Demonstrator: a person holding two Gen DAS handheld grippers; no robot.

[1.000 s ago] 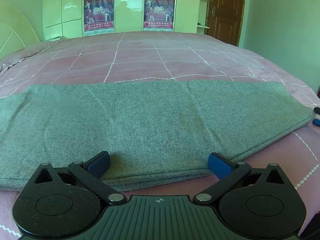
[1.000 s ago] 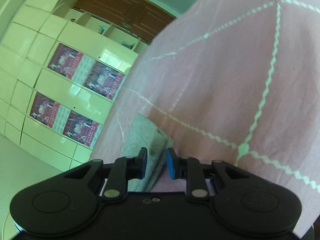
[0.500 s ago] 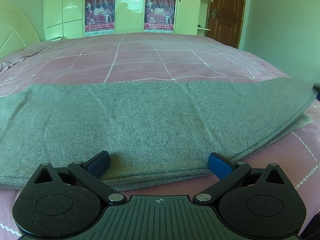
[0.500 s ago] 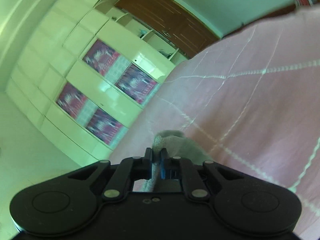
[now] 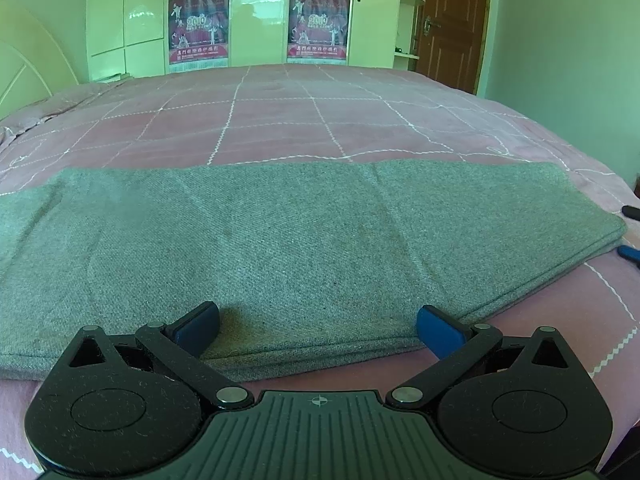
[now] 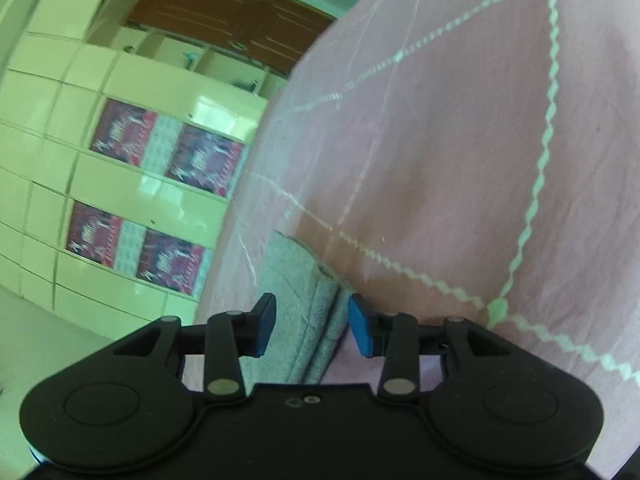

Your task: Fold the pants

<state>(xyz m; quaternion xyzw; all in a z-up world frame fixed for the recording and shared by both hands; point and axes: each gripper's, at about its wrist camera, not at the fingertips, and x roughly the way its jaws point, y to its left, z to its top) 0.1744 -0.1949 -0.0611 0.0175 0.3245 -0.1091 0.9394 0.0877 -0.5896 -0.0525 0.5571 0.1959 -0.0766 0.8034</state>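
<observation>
Left wrist view, far left: the grey pants (image 5: 304,240) lie flat across the pink quilted bed (image 5: 280,120), already doubled lengthwise into one long band, layered edges showing along the near side. One end runs out of view at the left; the other ends at the right, near the bed's edge.

Centre: left claw (image 5: 318,330) spread wide, blue pads resting at the near long edge of the cloth, nothing pinched between them. It looks parked, not working.

Right: the right claw (image 6: 312,330) sits at the cloth's right-hand end. Its jaws have just been opening; they now stand partly apart with the stacked edge of the pants between them, pads clear of the fabric, so no grip. In the left view its blue tips barely show at the frame's right margin.

Step in hand, as I judge it: the right end has been let go and laid down, perhaps to re-seat the grasp before the crosswise fold.

Next move calls for closing on all the layers together, then carrying that end over toward the left end, edges kept aligned, with the left claw pinning the cloth.
</observation>
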